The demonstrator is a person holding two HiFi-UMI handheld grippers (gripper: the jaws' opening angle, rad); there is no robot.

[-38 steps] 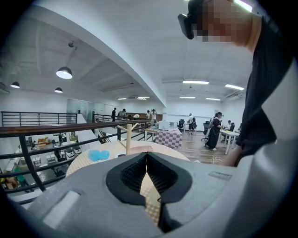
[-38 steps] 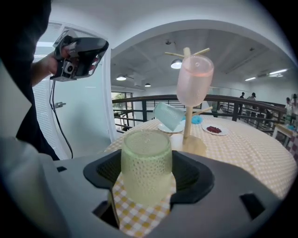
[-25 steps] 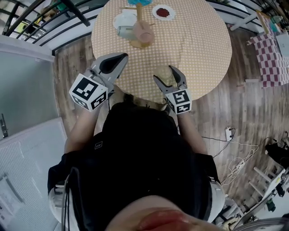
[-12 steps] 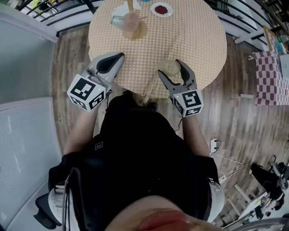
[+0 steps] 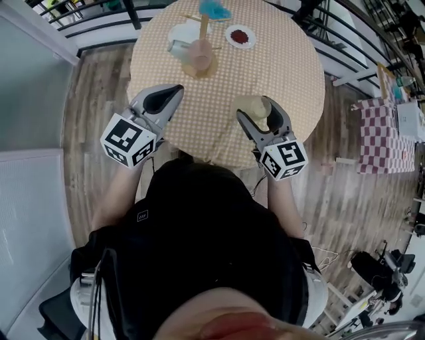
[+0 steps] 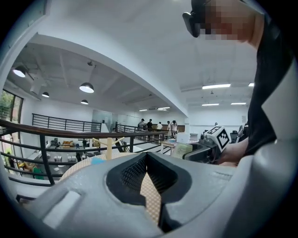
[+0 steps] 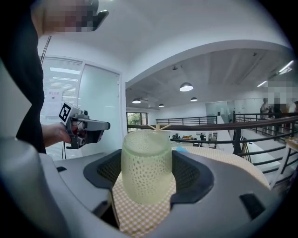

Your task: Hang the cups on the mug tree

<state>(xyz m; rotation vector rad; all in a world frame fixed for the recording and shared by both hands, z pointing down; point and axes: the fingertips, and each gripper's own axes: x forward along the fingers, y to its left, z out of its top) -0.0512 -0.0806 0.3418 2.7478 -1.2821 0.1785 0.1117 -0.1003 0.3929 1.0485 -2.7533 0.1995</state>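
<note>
One green cup (image 7: 146, 162) is clamped in the right gripper (image 5: 257, 111), not yet hung, the mug tree (image 5: 202, 26) well ahead; the left gripper (image 5: 176, 89) is closed, empty.

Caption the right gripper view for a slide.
Right gripper clamps a pale green cup; mug tree stands beyond on the checked table.

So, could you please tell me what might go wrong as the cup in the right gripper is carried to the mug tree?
The right gripper clamps the green cup by its rounded wall, so it could slip or tilt on the way.
Its handle does not show, so finding a peg may be awkward.
The mug tree already has a blue cup and a pink cup at it; a bump might dislodge them.
</note>
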